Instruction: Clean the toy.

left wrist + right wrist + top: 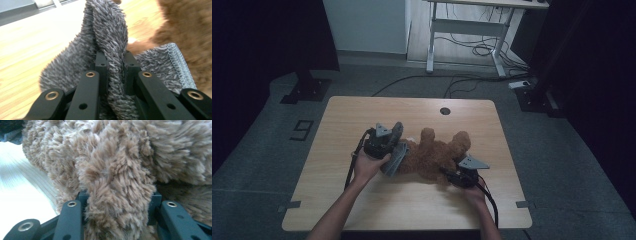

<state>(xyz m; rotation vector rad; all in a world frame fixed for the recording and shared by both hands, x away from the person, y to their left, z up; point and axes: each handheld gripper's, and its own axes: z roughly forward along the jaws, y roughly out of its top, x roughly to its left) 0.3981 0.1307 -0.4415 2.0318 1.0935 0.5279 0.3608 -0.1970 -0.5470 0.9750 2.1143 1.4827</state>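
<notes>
Claw-pinched grey shaggy cloth (110,32), brown plush bear (437,152)

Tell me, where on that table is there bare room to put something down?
The table is bare along its far edge around the round hole, and along the near edge between the forearms. The middle is crowded: teddy bear, grey cloth, left tool and right tool.

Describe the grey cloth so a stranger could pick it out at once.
On the wooden table, look at the left end of the brown teddy bear. There the left tool pinches a fold of grey cloth. It is shaggy grey microfibre with a stitched edge, unlike the brown fur beside it.
</notes>
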